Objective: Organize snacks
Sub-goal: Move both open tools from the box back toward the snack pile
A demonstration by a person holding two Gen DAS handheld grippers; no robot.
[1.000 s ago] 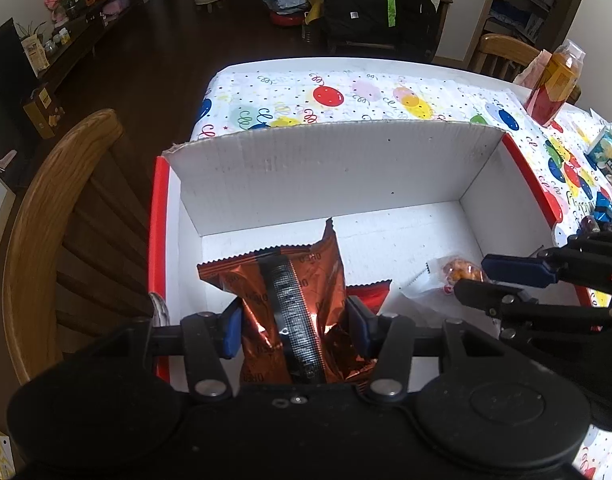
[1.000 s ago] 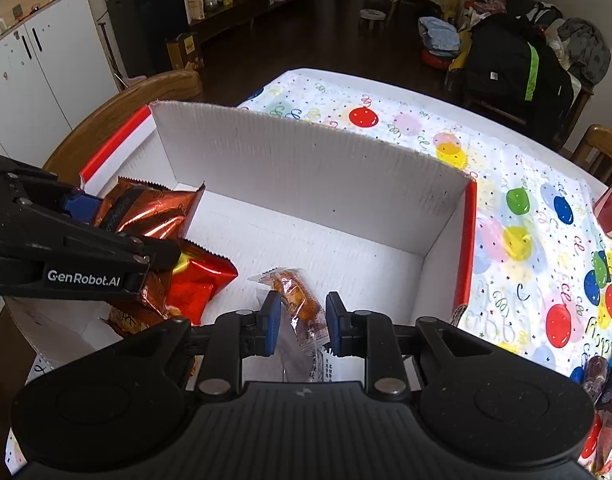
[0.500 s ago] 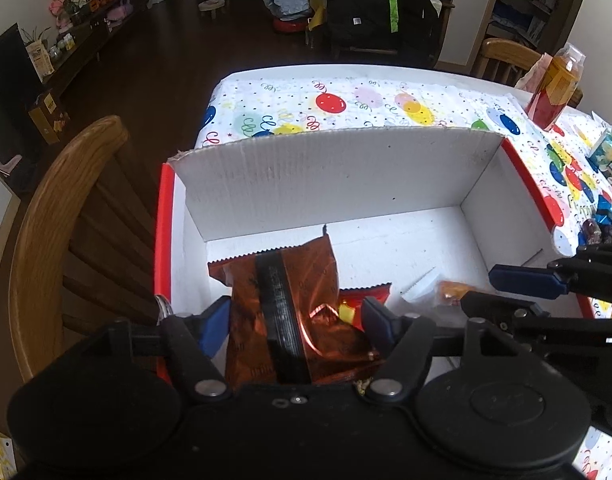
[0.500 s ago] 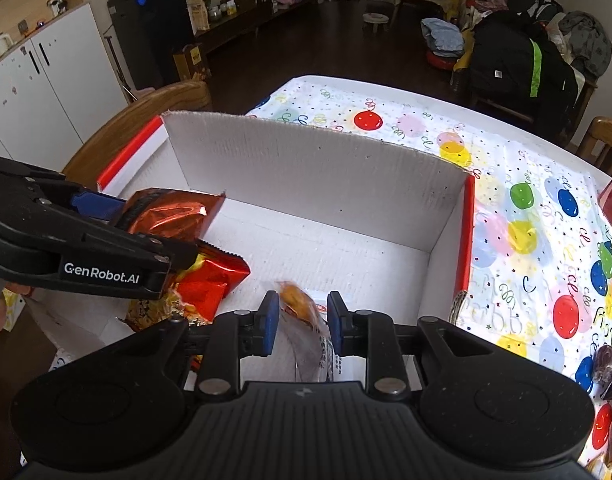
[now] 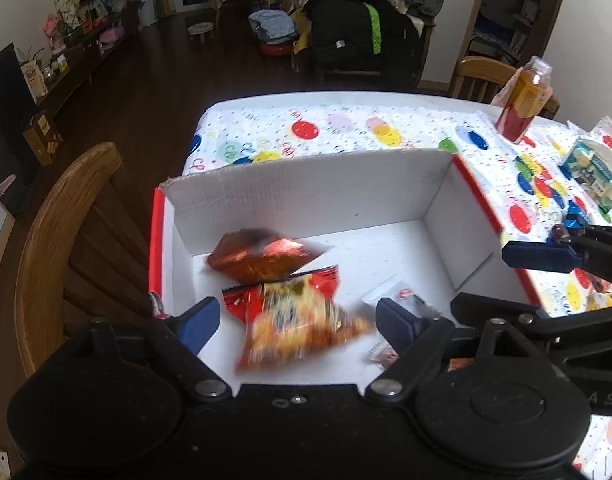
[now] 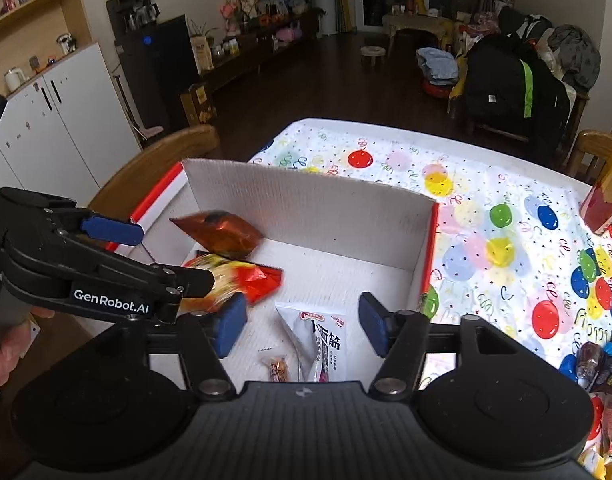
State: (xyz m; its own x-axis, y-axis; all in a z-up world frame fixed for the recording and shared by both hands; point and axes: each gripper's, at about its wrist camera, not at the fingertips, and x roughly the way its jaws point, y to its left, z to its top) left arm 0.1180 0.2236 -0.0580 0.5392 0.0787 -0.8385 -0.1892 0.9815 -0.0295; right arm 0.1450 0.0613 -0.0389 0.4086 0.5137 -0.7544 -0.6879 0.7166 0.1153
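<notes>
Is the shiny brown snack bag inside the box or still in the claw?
Inside. The brown bag lies in the box, and the left gripper is open.

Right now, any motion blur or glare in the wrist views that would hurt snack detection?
Left wrist: the red-and-yellow bag is badly motion-smeared and the copper foil bag is soft with a specular glint; the box walls stay sharp. Right wrist: the white packet print is legible, but the red-and-yellow bag is smeared beside the left tool. Both show fisheye bending at the edges.

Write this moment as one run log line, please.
left tool open | right tool open | copper bag, red bag in box
</notes>
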